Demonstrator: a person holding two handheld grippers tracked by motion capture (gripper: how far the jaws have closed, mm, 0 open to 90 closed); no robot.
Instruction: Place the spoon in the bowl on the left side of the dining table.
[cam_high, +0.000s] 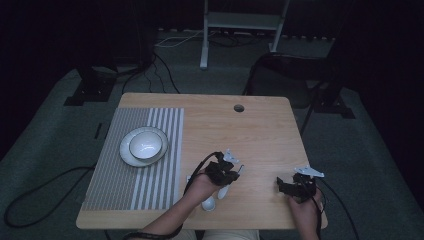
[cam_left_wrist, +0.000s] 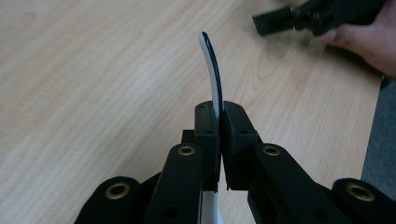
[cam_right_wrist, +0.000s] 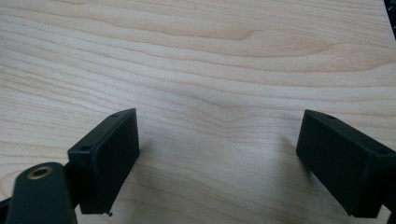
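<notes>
My left tool (cam_left_wrist: 219, 116) is clamped tight on the handle of a white ceramic spoon (cam_left_wrist: 212, 70), whose bowl (cam_high: 208, 203) hangs near the counter (cam_high: 260, 130) front edge, by the striped mat (cam_high: 127, 165). My right tool (cam_right_wrist: 217, 158) sits wide open, nothing between its jaws, over bare wood.

The high view looks forward and down from above the near edge of the bench (cam_high: 250, 130), taking in its whole top and the floor beyond. Each tool view sits close above the wood near that edge; the left tool (cam_left_wrist: 219, 116) view also catches the right tool (cam_left_wrist: 275, 21).
</notes>
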